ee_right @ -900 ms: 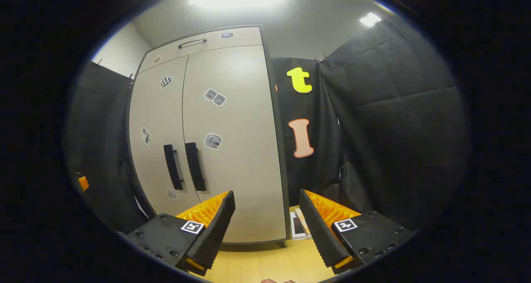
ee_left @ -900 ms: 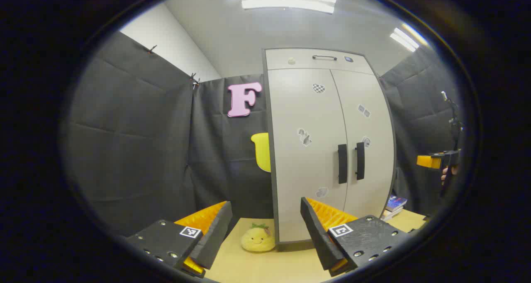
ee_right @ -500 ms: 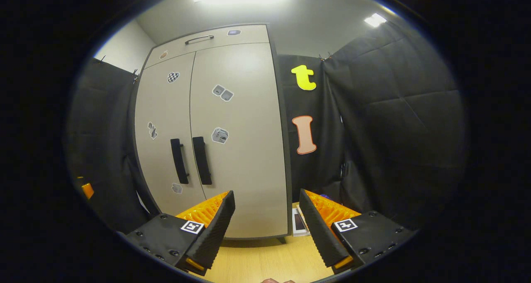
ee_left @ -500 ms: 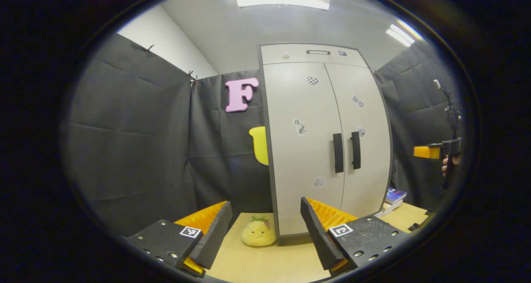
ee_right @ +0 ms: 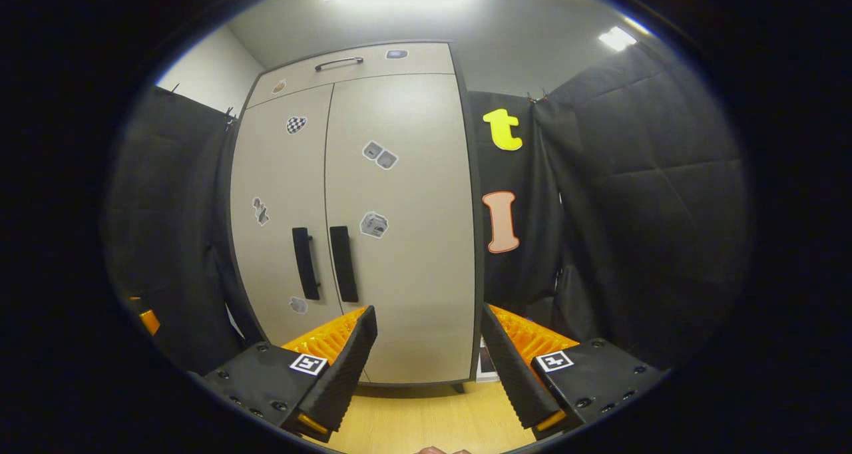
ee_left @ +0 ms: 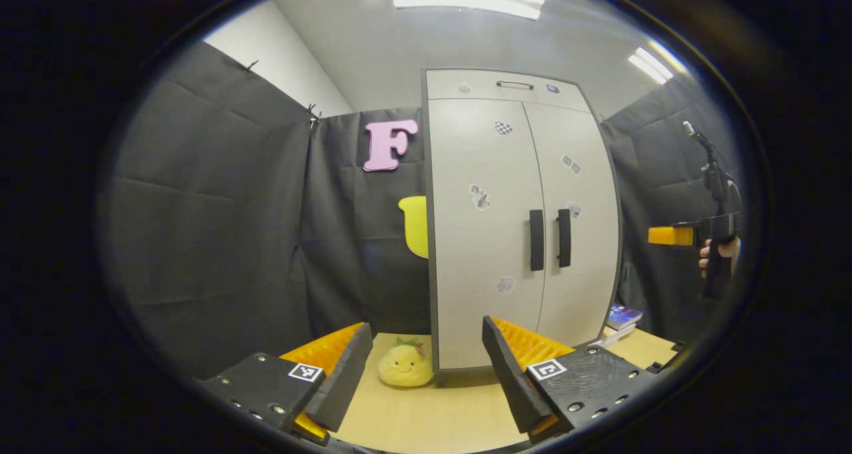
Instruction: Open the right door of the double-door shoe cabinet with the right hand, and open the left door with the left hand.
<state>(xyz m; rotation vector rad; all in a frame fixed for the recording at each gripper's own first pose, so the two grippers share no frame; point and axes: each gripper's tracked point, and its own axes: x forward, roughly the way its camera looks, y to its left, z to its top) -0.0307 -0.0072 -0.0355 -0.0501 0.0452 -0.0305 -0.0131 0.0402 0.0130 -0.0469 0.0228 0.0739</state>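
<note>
The tall beige shoe cabinet (ee_left: 506, 194) (ee_right: 399, 194) stands with both doors closed. Two black vertical handles sit side by side at mid height: the left door's handle (ee_left: 536, 239) (ee_right: 305, 263) and the right door's handle (ee_left: 564, 237) (ee_right: 343, 263). My left gripper (ee_left: 426, 364) is open, well short of the cabinet, with nothing between its fingers. My right gripper (ee_right: 429, 361) is open too, some way in front of the right door. In the left gripper view the right gripper (ee_left: 692, 235) shows far right, held by a hand (ee_left: 715, 257).
A yellow plush toy (ee_left: 405, 364) lies on the wooden floor (ee_left: 426, 414) by the cabinet's left corner. Books (ee_left: 622, 317) are stacked at its right side. Black cloth walls (ee_left: 219, 221) close the booth on both sides.
In both views the cabinet has slid slightly and looks a little smaller; the right gripper view has turned so the handles sit nearer the centre. Both grippers stayed open.
</note>
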